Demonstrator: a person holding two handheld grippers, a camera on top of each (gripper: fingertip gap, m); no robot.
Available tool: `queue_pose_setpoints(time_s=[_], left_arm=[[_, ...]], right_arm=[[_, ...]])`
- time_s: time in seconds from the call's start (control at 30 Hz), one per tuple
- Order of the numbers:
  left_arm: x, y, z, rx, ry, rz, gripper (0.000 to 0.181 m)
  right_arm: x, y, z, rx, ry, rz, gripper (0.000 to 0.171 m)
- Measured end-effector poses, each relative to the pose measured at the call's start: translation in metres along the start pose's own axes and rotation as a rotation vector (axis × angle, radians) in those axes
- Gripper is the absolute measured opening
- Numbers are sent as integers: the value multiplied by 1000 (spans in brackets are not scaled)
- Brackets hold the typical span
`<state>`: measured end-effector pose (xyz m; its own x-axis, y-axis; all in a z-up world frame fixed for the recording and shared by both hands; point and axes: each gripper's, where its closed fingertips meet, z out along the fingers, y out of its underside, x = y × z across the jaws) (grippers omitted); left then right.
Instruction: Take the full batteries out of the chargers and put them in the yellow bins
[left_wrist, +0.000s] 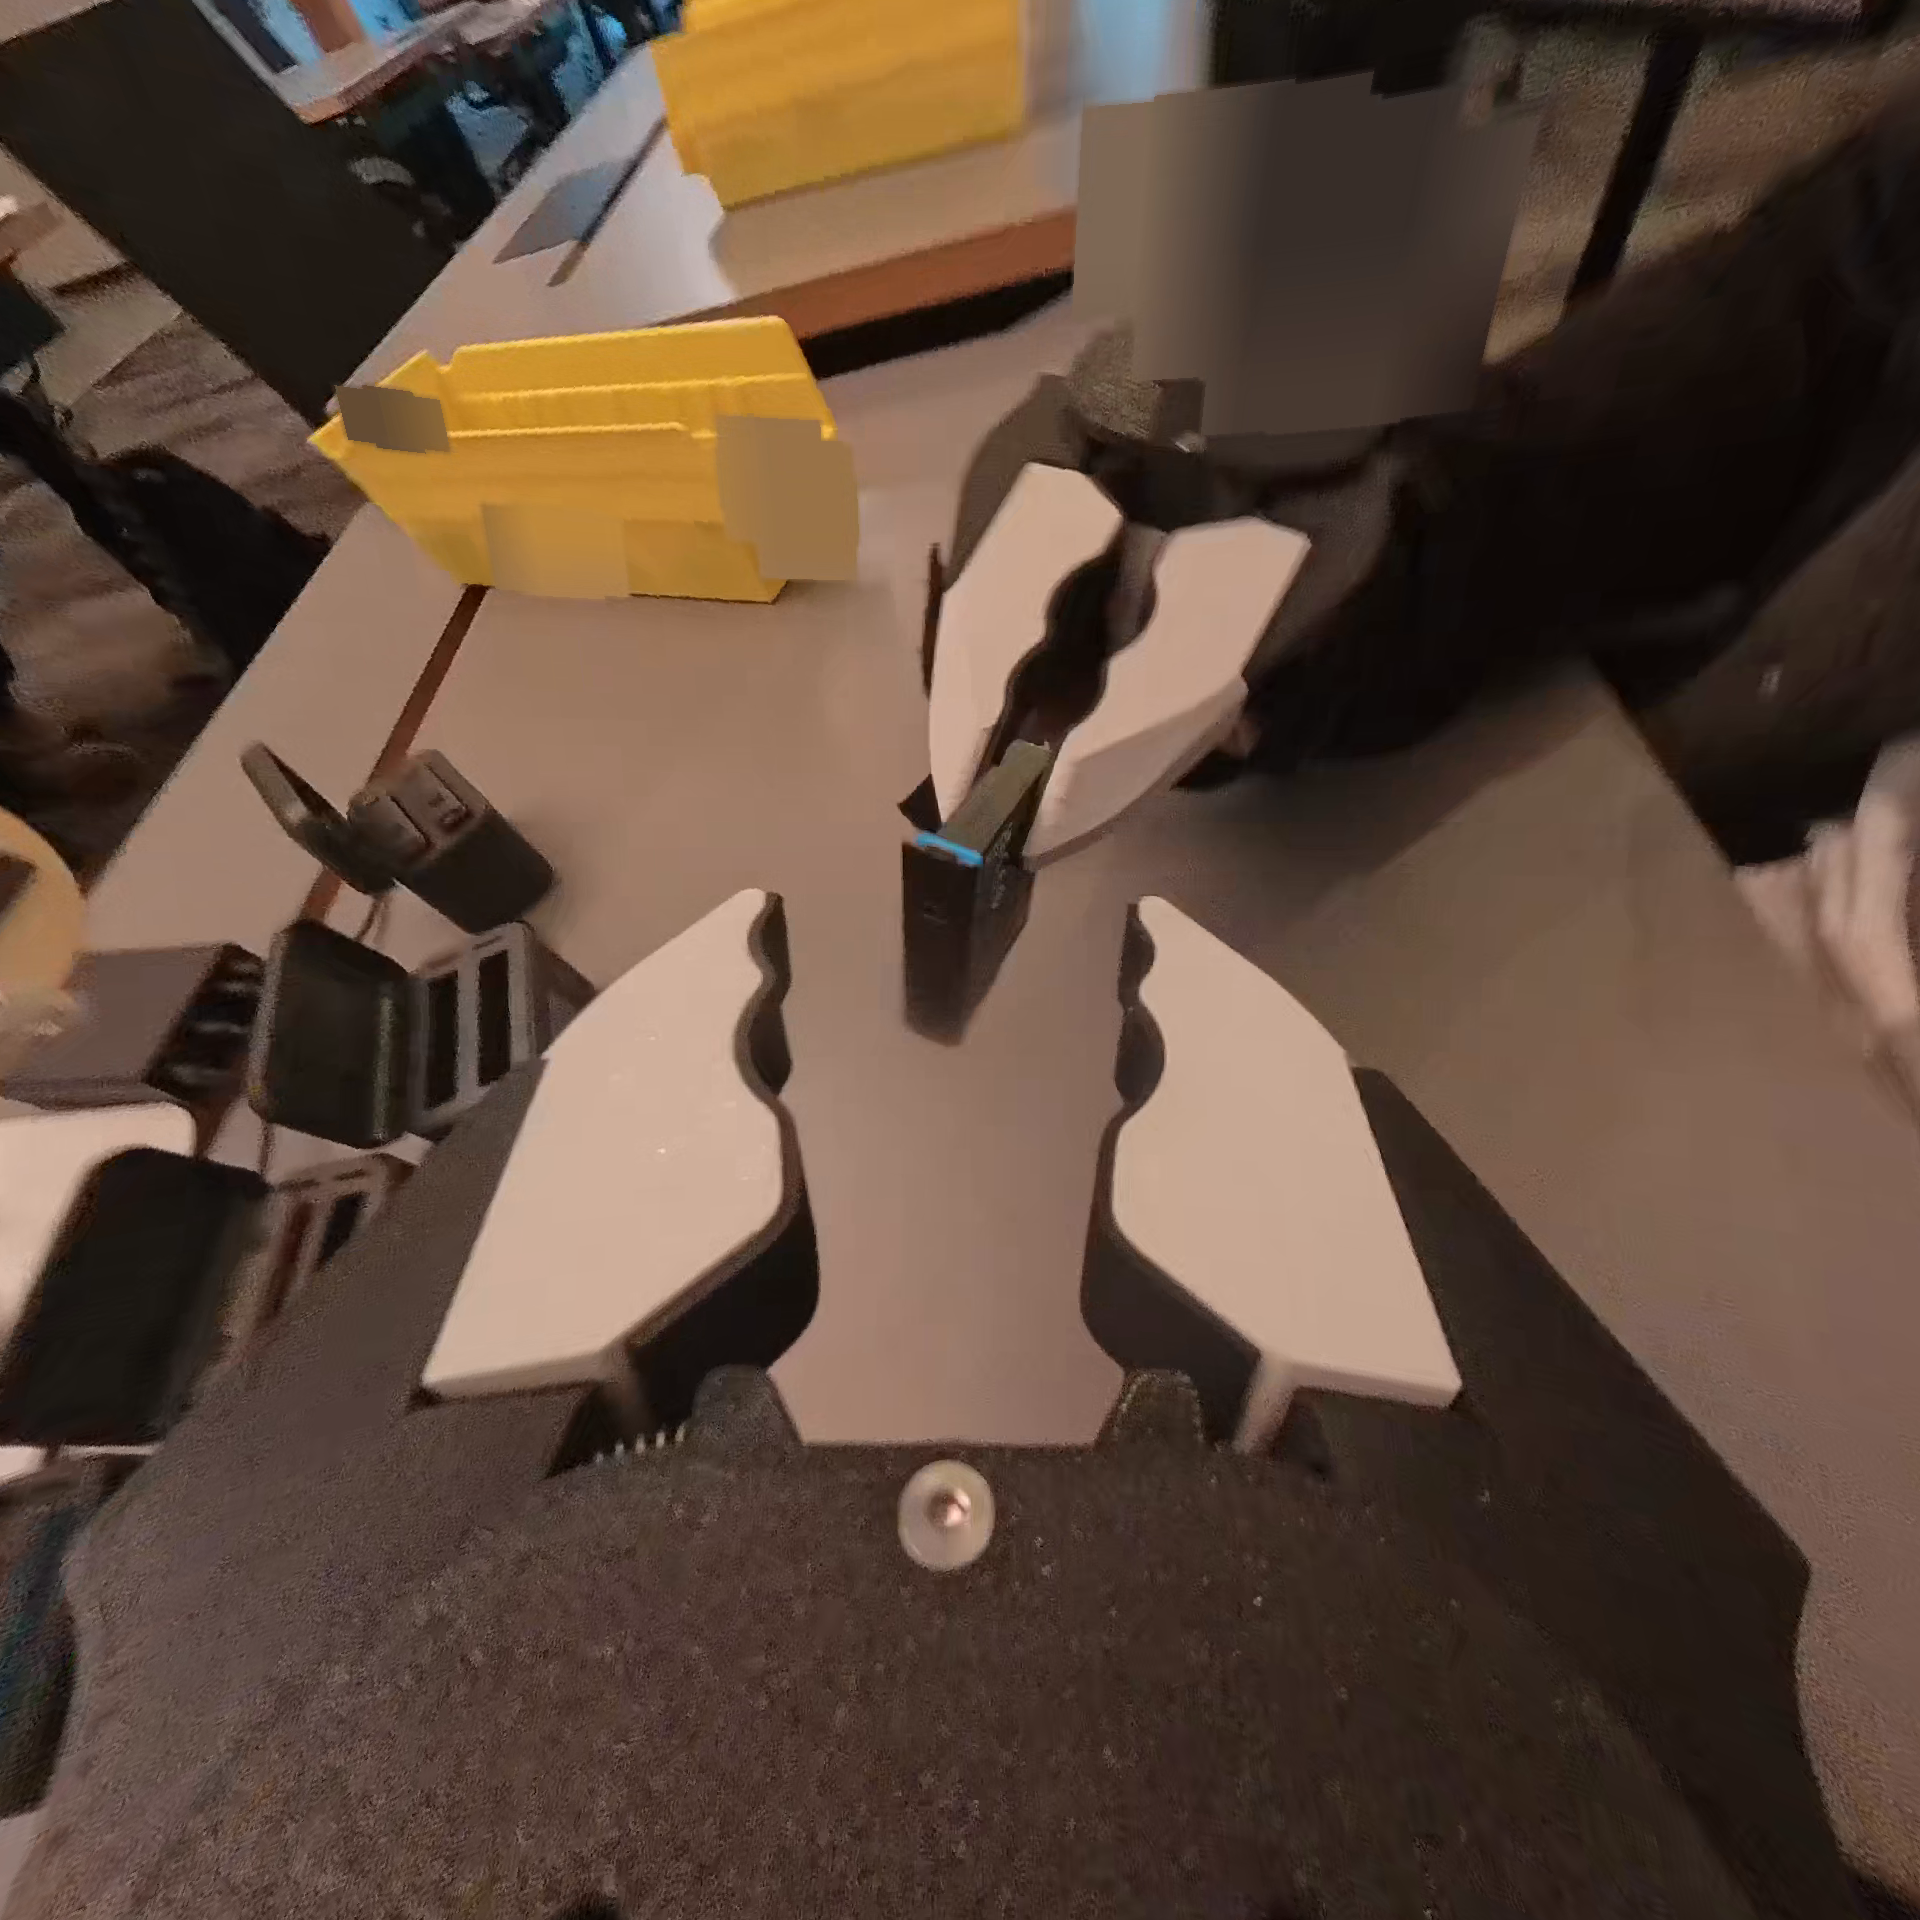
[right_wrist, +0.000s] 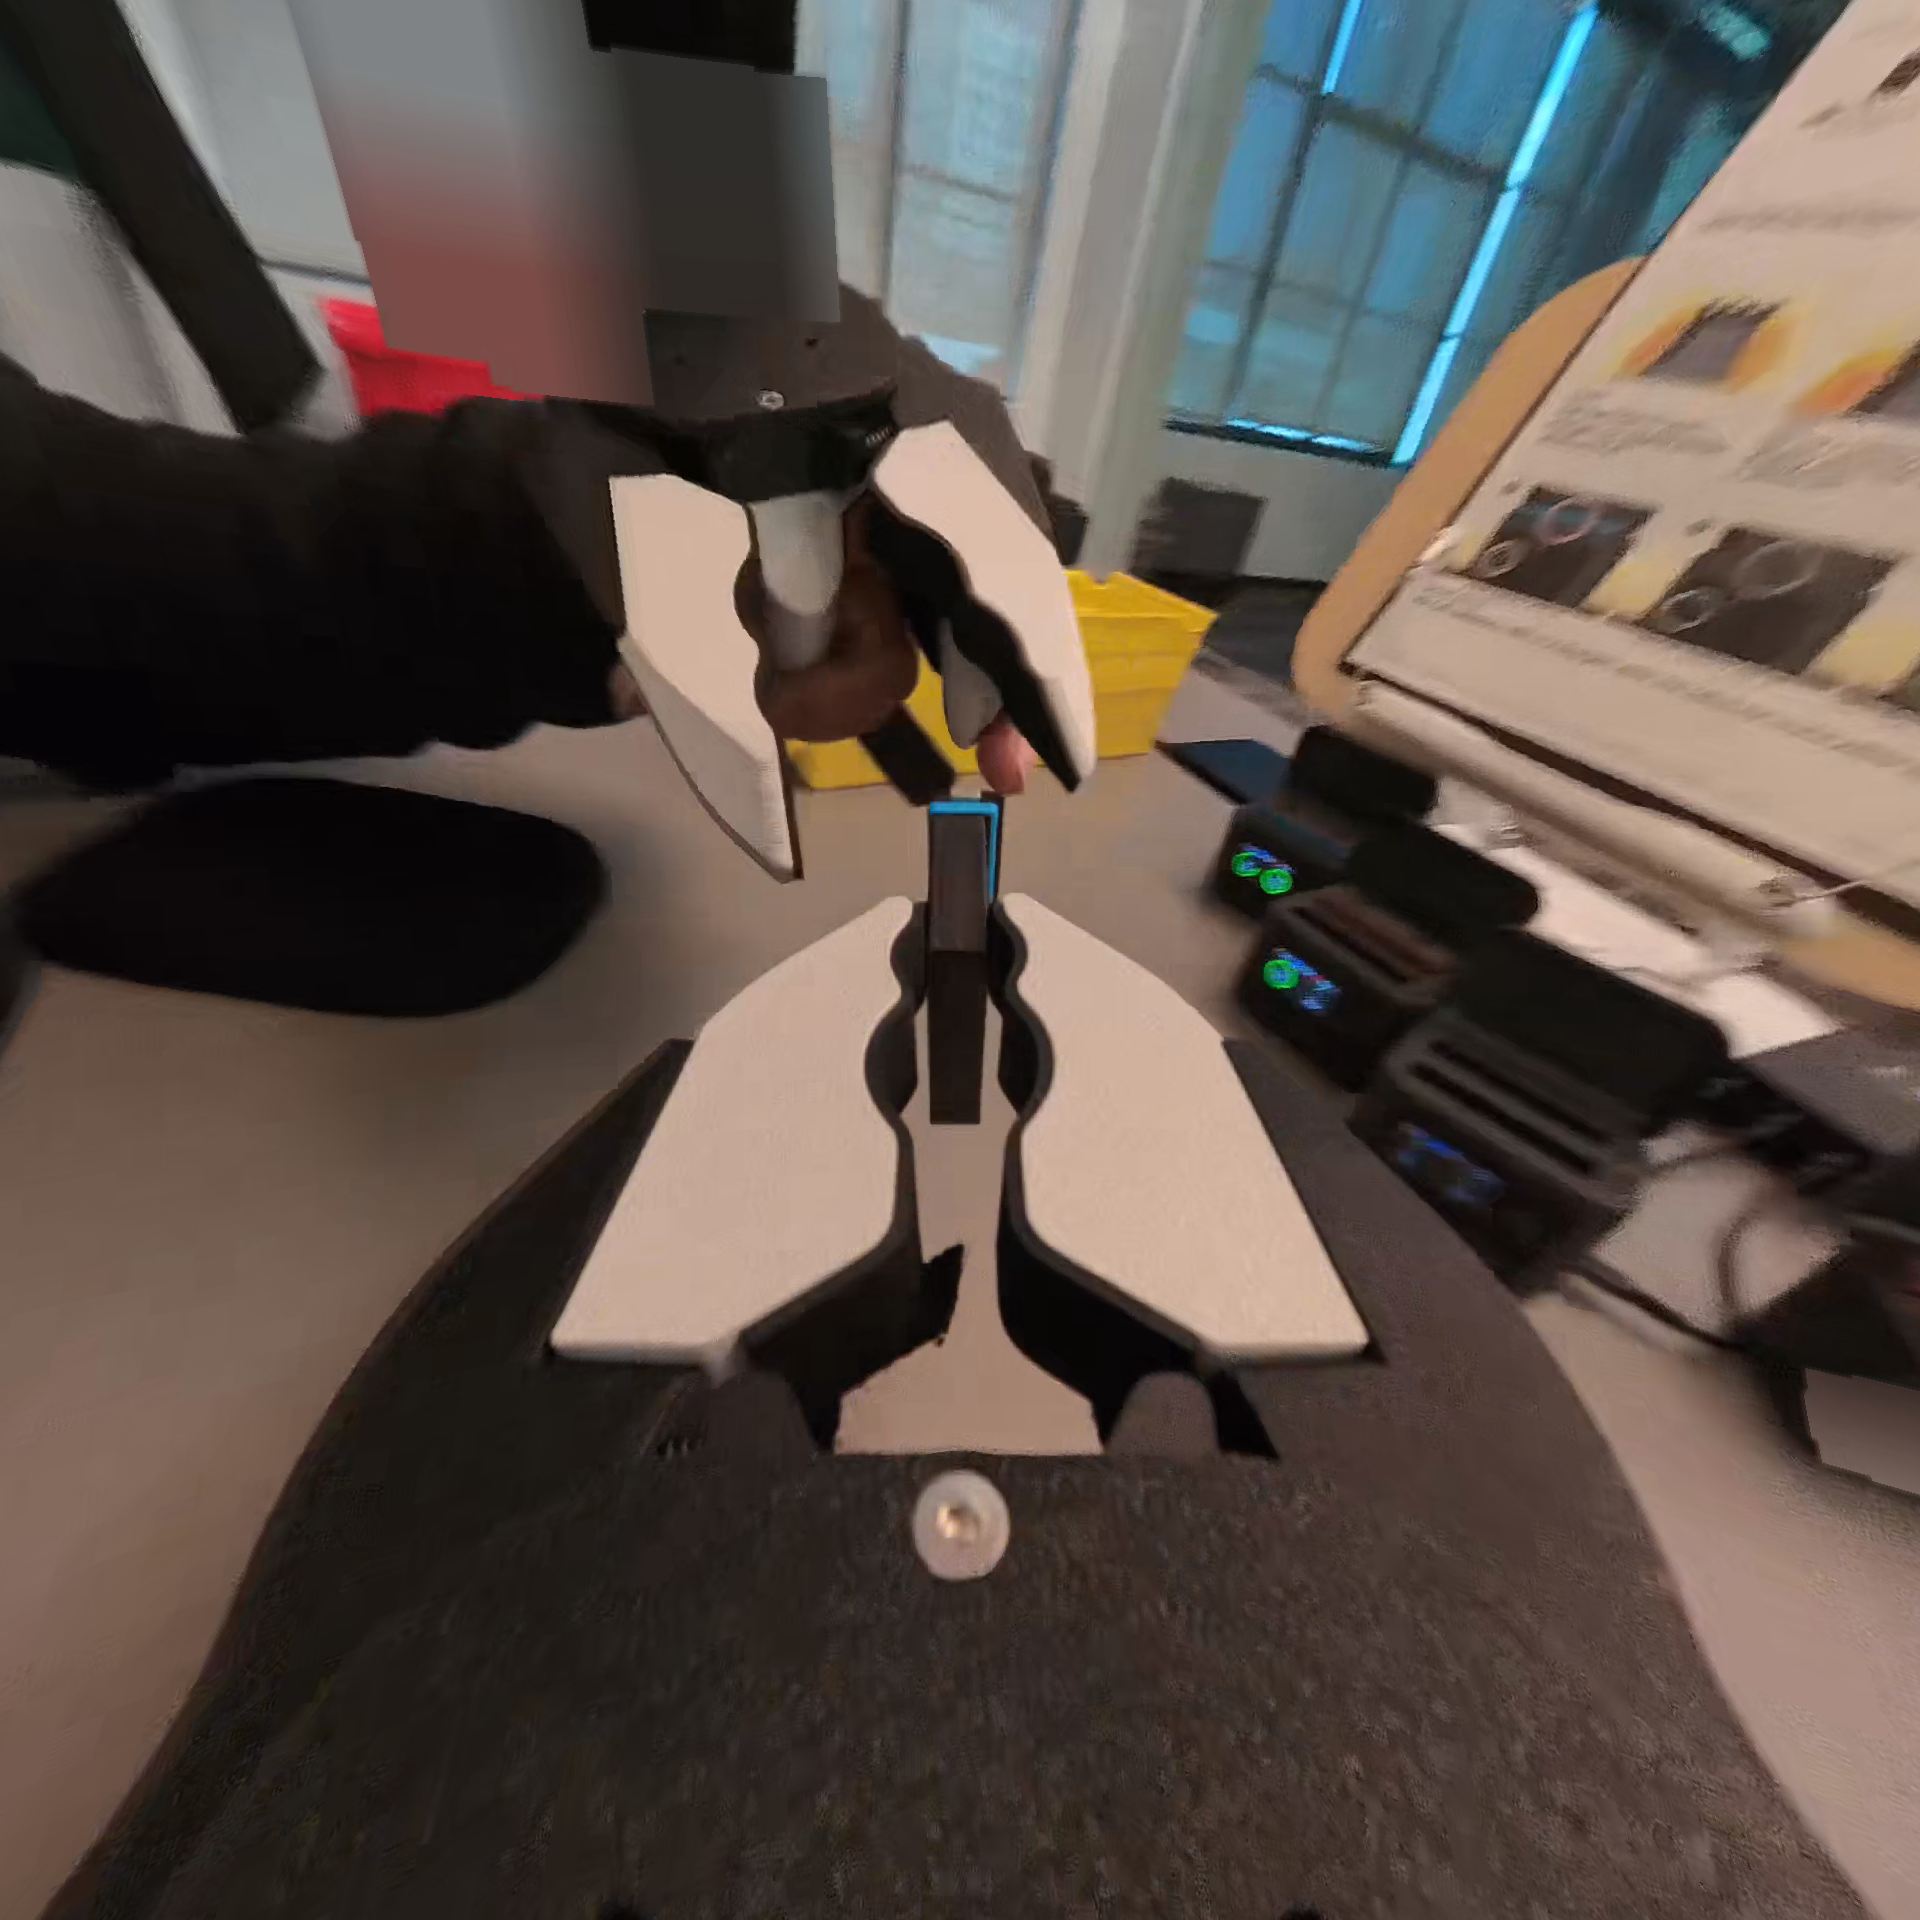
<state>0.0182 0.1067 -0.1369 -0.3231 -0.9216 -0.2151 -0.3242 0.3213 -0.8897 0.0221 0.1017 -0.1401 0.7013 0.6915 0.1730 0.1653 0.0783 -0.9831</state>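
Note:
A black battery with a blue end (right_wrist: 956, 935) is clamped between the fingers of my right gripper (right_wrist: 958, 909) and held above the grey table. In the left wrist view the battery (left_wrist: 951, 966) hangs from the right gripper (left_wrist: 987, 831), blue end uppermost. My left gripper (left_wrist: 954, 914) is open and empty, with its fingertips on either side of the battery and not touching it. It faces me in the right wrist view (right_wrist: 930, 821), open just beyond the battery's blue end. A yellow bin (left_wrist: 582, 478) stands on the table to the far left and also shows in the right wrist view (right_wrist: 1132, 665).
Black chargers with open lids (left_wrist: 416, 1029) sit at the table's left edge. In the right wrist view they form a row (right_wrist: 1340, 987) with green lights. A second yellow bin (left_wrist: 842, 94) stands on a farther table. A poster board (right_wrist: 1662, 468) leans at the right. My two grippers' fingertips are within a few centimetres of each other. The row (right_wrist: 1340, 987) is about equally far from each gripper, around 20 centimetres.

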Motion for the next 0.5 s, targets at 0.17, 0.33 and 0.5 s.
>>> queue_pose_setpoints(time_s=[0.17, 0.33, 0.5], left_arm=[[17, 11, 2, -130, 78, 144, 33], [24, 17, 3, -121, 89, 105, 17], [26, 18, 1, -117, 100, 38, 16]], right_arm=[[-17, 4, 0, -5, -158, 121, 10], [-26, 10, 3, -34, -198, 117, 10], [-27, 8, 4, -10, -208, 153, 10]])
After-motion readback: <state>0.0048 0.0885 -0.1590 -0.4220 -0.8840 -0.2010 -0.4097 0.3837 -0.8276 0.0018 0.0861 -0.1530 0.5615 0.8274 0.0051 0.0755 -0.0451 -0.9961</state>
